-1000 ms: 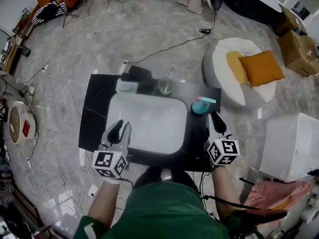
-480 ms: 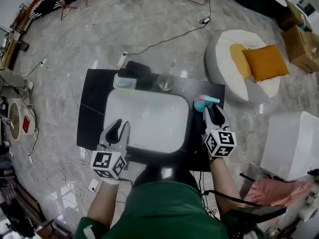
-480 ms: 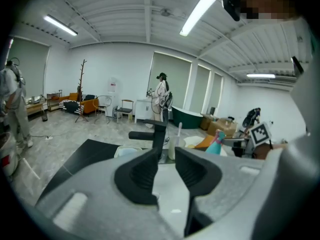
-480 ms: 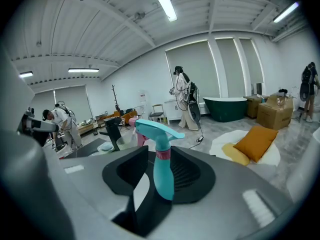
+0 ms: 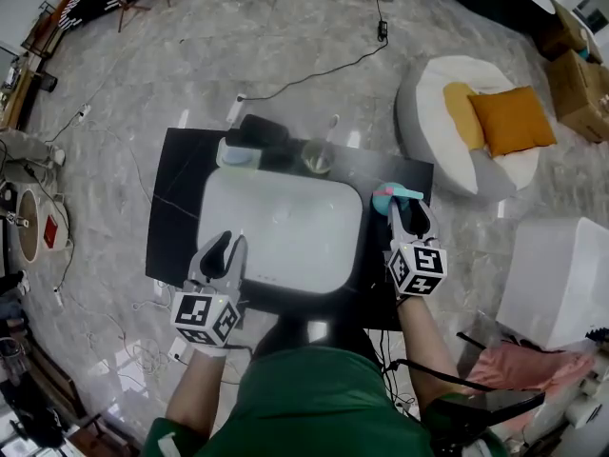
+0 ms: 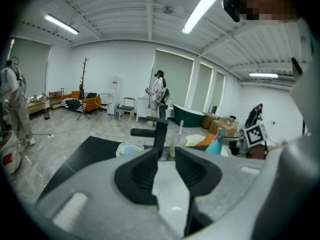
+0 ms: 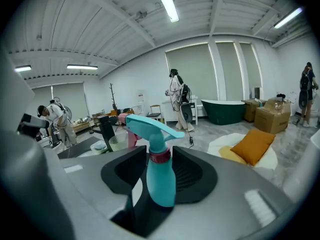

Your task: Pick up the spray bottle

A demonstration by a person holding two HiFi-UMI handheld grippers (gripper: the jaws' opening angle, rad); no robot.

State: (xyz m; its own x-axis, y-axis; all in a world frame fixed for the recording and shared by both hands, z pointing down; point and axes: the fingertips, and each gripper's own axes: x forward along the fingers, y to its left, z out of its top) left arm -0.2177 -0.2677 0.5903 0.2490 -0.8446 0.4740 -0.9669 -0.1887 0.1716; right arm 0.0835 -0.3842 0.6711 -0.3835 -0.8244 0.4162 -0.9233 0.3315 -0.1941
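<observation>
The teal spray bottle (image 5: pixel 388 198) with a pink trigger stands at the right back corner of the black counter (image 5: pixel 176 184). In the right gripper view the spray bottle (image 7: pixel 160 181) fills the gap between the two black pads. My right gripper (image 5: pixel 409 219) (image 7: pixel 159 154) is open, with its jaws on either side of the bottle's body and neck. My left gripper (image 5: pixel 226 246) (image 6: pixel 165 156) is open and holds nothing. It hovers over the front left rim of the white sink (image 5: pixel 221 198).
A black faucet (image 5: pixel 262 136), a pale soap dish (image 5: pixel 240 158) and a cup with a toothbrush (image 5: pixel 317 160) line the sink's back edge. A white beanbag (image 5: pixel 440 103) with an orange cushion (image 5: pixel 509 117) and a white box (image 5: pixel 557 274) stand to the right. Cables cross the floor.
My right gripper has moved forward until its jaws are either side of the spray bottle. The left gripper has stayed over the sink's front left edge.
</observation>
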